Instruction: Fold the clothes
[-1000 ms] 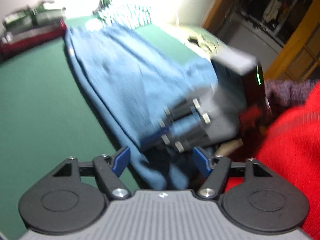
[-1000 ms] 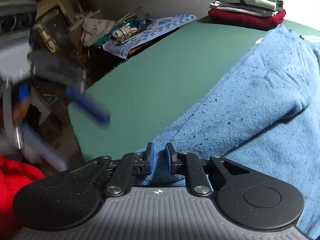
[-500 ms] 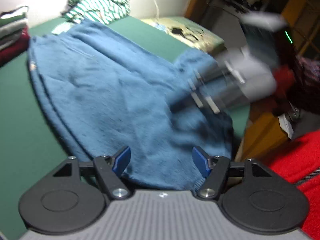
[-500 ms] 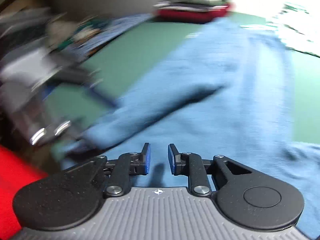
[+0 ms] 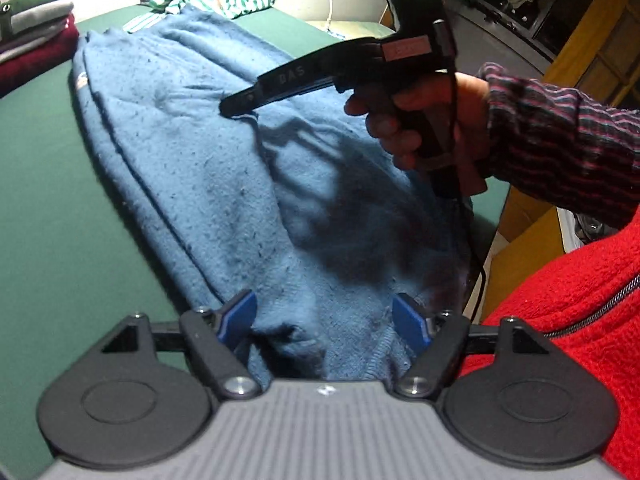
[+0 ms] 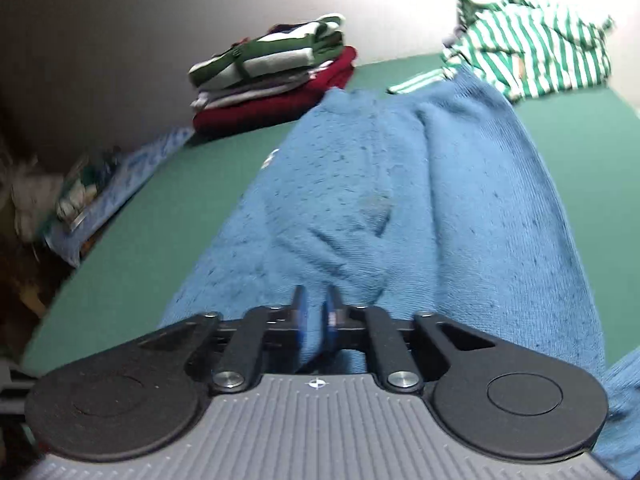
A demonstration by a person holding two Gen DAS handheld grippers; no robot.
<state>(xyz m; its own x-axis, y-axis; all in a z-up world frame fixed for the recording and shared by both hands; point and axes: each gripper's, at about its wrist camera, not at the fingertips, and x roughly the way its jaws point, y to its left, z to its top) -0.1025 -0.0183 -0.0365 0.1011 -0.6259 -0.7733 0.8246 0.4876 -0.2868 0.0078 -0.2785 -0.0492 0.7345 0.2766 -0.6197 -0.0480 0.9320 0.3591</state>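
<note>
A blue knit sweater (image 5: 200, 160) lies spread lengthwise on the green table (image 5: 60, 200). My left gripper (image 5: 324, 316) hangs low over the near hem, and its jaws are opening. The hem lies between them and no pad presses on it. In the left wrist view a hand (image 5: 436, 100) holds my right gripper (image 5: 230, 106) with its tip down on the middle of the sweater. In the right wrist view that right gripper (image 6: 315, 314) is shut on a pinched ridge of the sweater (image 6: 440, 200).
A stack of folded clothes (image 6: 272, 76) sits at the table's far left. A crumpled green-and-white striped shirt (image 6: 532, 48) lies at the far end, touching the sweater's top. The person's red fleece (image 5: 560, 300) is close at the right. Clutter (image 6: 80, 200) lies beyond the table's left edge.
The right gripper swung from the sweater's near left edge to its middle and closed on a fold. The left gripper sank toward the hem, jaws still wide.
</note>
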